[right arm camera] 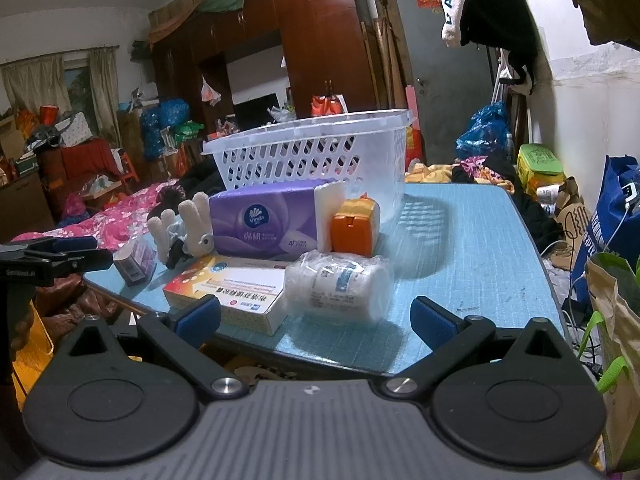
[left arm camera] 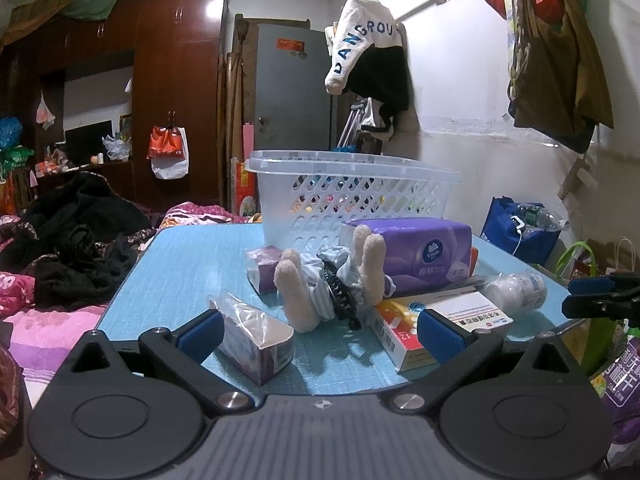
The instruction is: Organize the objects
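Observation:
A white slotted basket (left arm camera: 352, 196) (right arm camera: 316, 152) stands at the back of the blue table (left arm camera: 180, 280) (right arm camera: 472, 248). In front of it lie a purple tissue pack (left arm camera: 416, 252) (right arm camera: 268, 216), a cream plush toy (left arm camera: 332, 280) (right arm camera: 188, 220), a white-and-red medicine box (left arm camera: 436, 320) (right arm camera: 228, 288), a wrapped white bottle (left arm camera: 516, 286) (right arm camera: 340, 284), an orange packet (right arm camera: 354, 226) and a small purple box in plastic (left arm camera: 256, 340) (right arm camera: 134, 260). My left gripper (left arm camera: 320, 334) is open, just behind the small purple box. My right gripper (right arm camera: 316, 318) is open, just before the bottle.
A bed with dark clothes (left arm camera: 76, 248) and pink bedding (right arm camera: 120, 216) lies left of the table. Bags (left arm camera: 520, 232) (right arm camera: 616, 220) crowd the floor on the right. A brown wardrobe (left arm camera: 172, 80) and a grey door (left arm camera: 292, 92) stand behind.

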{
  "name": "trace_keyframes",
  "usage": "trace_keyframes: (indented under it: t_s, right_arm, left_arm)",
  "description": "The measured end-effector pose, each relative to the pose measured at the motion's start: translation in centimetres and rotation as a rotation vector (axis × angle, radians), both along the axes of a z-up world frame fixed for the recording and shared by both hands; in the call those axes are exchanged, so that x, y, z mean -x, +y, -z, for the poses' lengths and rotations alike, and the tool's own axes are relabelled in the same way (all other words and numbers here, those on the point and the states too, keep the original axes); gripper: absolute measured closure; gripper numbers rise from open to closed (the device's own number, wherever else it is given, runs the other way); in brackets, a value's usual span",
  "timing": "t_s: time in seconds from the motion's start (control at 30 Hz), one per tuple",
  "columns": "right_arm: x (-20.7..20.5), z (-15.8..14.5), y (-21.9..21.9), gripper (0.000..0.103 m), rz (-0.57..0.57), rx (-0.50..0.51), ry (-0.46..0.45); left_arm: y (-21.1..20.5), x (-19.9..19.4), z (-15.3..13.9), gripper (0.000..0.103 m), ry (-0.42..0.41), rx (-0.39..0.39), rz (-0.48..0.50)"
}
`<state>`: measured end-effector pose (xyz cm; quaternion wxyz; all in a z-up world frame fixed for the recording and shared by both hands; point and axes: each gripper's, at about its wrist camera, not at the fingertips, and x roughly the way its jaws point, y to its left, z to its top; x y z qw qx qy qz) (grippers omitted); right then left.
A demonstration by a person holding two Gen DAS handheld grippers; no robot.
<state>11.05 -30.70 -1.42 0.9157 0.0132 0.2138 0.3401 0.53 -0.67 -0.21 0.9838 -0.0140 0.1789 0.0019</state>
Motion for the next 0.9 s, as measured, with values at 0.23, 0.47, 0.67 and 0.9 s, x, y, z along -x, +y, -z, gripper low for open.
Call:
trace_keyframes:
  t_s: [0.23,0.47,0.67,0.9]
  right_arm:
    - [0.9,0.2,-0.5,0.000,0.090,-0.055,-0.212]
    - [-0.1,1.2,0.2,0.000,0.109,-0.086,-0.212]
    - [-0.5,1.9,0.6,0.000,0.077,-0.078,-0.146]
    - [-0.2,2.5,1.4,0.000,0.076,-0.059,-0.164]
  left_arm:
    - [-0.4,0.7,-0.8,0.000,-0.148,-0.086,-0.056]
    - [1.6,-0.8,-0.6,0.000,-0.151,-0.094,-0.142]
    - [2.6,-1.0,1.0,0.005,-0.131,-0.053,-0.121]
    - [1.9,-2.3,3.1,0.011,-0.089,-0.073,-0.095]
